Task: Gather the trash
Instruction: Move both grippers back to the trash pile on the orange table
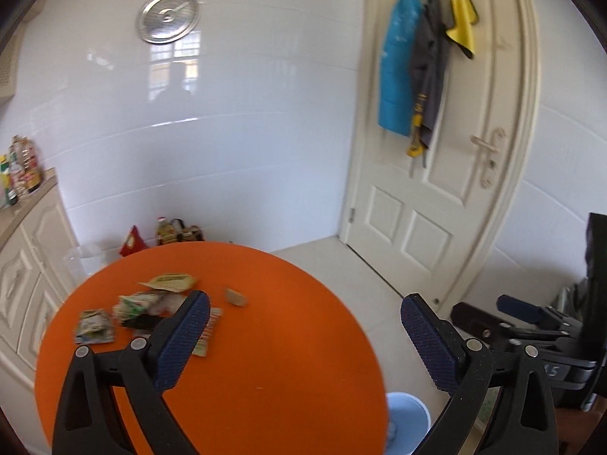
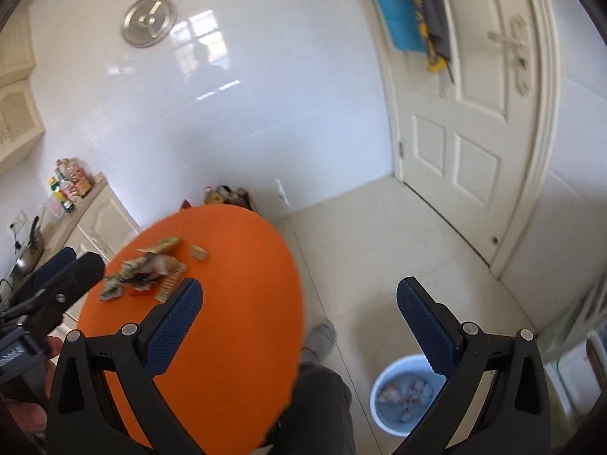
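Both grippers, left gripper (image 1: pixel 305 314) and right gripper (image 2: pixel 299 301), stand wide apart, holding nothing. The wrappers (image 1: pixel 148 307) lie on the orange table (image 1: pixel 265 360), beyond the left fingertips, clear of both.

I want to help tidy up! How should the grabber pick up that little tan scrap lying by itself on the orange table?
Come straight down on the tan scrap with the jaws across its narrow width. It lies flat on the orange table, apart from the wrapper pile, so nothing crowds it.
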`<state>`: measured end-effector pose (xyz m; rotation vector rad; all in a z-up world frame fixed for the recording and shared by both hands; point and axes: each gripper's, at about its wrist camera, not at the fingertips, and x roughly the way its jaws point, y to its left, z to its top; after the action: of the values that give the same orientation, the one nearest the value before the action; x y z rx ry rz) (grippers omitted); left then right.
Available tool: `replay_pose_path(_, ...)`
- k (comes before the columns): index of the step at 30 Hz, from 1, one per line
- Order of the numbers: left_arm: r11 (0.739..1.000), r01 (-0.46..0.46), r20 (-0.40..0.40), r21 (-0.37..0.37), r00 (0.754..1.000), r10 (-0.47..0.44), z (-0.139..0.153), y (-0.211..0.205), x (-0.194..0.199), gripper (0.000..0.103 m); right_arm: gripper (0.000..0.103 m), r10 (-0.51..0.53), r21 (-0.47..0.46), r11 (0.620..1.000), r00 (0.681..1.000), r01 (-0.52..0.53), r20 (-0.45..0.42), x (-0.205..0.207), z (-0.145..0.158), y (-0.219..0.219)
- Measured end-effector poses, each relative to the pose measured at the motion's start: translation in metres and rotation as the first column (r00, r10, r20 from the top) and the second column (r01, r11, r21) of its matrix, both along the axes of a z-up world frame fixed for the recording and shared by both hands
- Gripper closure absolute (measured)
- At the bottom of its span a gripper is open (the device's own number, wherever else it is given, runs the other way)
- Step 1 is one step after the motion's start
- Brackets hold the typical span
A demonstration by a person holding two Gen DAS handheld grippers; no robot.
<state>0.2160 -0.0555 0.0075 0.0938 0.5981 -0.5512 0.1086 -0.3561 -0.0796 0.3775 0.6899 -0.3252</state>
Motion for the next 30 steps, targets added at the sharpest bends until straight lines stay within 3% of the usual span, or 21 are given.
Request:
replay_pose_path(6, 0.992, -0.12, 0.029, -0.027, 0.992, 0.121, 0.015, 0.053, -0.025, 0.004, 0.0, 0.1, -0.06, 0.994, 0.992, -0.096, 0.071, 0.028, 0.033, 0.048)
replay_pose_path(14, 0.963, -0.265, 0.068, -0.053, 0.961, 0.269, 0.02, 0.096, -0.045, 0.004, 0.0, 0.236, -0.151, 0.965, 0.962, -0.214, 0.139, 0.056, 0.064, 0.113)
replay_pose_path(25, 0.913, -0.401, 0.066, -0.072, 0.912, 0.405, 0.022, 0.159, -0.063, 0.003, 0.0, 0.364, -0.225, 0.92, 0.914, -0.322, 0.181, 0.075, 0.076, 0.184)
replay_pose_path(30, 0.891, -0.45, 0.058, -0.06, 0.89, 0.453, 0.015, 0.177, -0.061, 0.003, 0.0, 0.397, -0.239, 0.904, 0.904, -0.355, 0.159, 0.087, 0.071, 0.202)
